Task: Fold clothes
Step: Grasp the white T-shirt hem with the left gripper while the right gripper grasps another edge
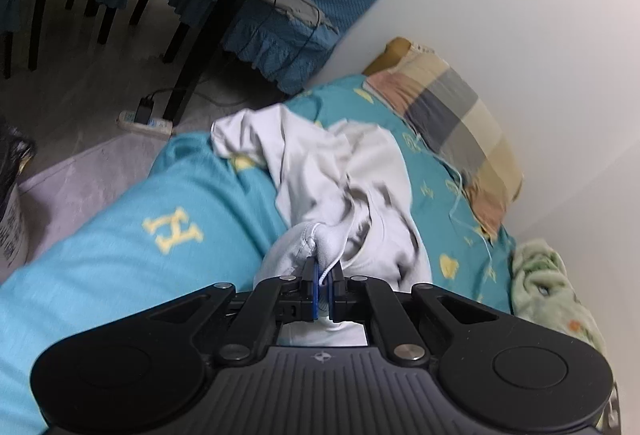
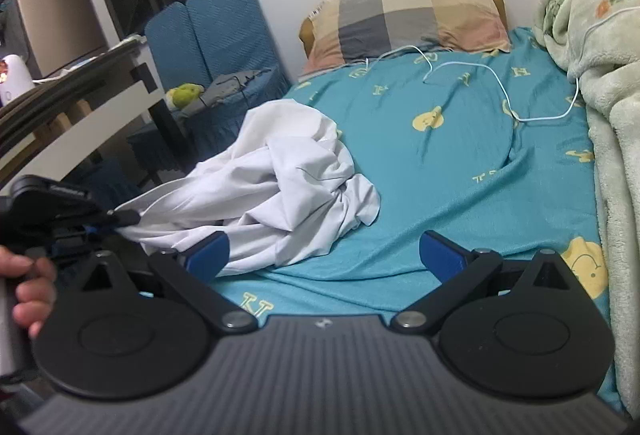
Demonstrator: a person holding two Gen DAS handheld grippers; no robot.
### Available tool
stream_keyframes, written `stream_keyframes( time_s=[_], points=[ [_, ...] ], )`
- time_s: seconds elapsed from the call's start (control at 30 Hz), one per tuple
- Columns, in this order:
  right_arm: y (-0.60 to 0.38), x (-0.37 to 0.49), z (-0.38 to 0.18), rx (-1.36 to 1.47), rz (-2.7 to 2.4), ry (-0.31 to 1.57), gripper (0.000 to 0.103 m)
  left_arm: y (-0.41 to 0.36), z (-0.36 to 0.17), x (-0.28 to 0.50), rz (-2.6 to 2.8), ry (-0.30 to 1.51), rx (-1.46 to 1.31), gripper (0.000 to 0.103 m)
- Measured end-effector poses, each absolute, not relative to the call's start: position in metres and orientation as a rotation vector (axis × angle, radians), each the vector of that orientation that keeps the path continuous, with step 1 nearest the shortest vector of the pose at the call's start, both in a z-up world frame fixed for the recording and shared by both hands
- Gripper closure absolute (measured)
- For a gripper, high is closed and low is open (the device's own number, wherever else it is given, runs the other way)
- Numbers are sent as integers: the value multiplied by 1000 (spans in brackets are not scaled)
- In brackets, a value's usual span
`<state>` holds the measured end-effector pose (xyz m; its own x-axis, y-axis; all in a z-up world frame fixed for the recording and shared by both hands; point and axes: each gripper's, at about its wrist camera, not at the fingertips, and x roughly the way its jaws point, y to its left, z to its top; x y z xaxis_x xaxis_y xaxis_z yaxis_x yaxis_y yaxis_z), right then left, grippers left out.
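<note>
Gripping an edge of the white garment [image 1: 344,171] with your left gripper [image 1: 322,289], you are lifting it off the teal bed sheet [image 2: 460,171] while the rest is lying crumpled on the side of the sheet away from the green blanket [image 2: 608,83]. By my judgement you are working on spreading it out; a fold needs it flat, so a second grip on another edge is wanted. Your right gripper [image 2: 324,255] is hovering beside the heap, jaws standing wide and holding nothing; the left jaws are pinching cloth and a white cord.
</note>
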<state>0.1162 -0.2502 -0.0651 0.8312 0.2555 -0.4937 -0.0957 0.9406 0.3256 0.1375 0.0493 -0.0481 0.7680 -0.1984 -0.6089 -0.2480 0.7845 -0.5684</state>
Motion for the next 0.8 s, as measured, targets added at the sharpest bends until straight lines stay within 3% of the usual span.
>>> stream_keyframes(
  time_s=[0.3, 0.37, 0.43, 0.67, 0.77, 0.8],
  points=[
    [-203, 185, -30, 221, 341, 572, 1, 58, -71, 126, 58, 797, -707, 98],
    [-182, 215, -25, 181, 384, 592, 9, 65, -80, 132, 63, 807, -718, 98],
    [-159, 246, -31, 143, 411, 631, 30, 72, -86, 137, 66, 810, -727, 98],
    [-85, 342, -60, 1, 488, 766, 45, 82, -105, 153, 62, 805, -707, 98],
    [-65, 356, -83, -110, 468, 819, 58, 91, -122, 162, 56, 839, -751, 98],
    [-61, 359, -90, -152, 449, 832, 69, 93, -125, 164, 53, 841, -754, 98]
  ],
)
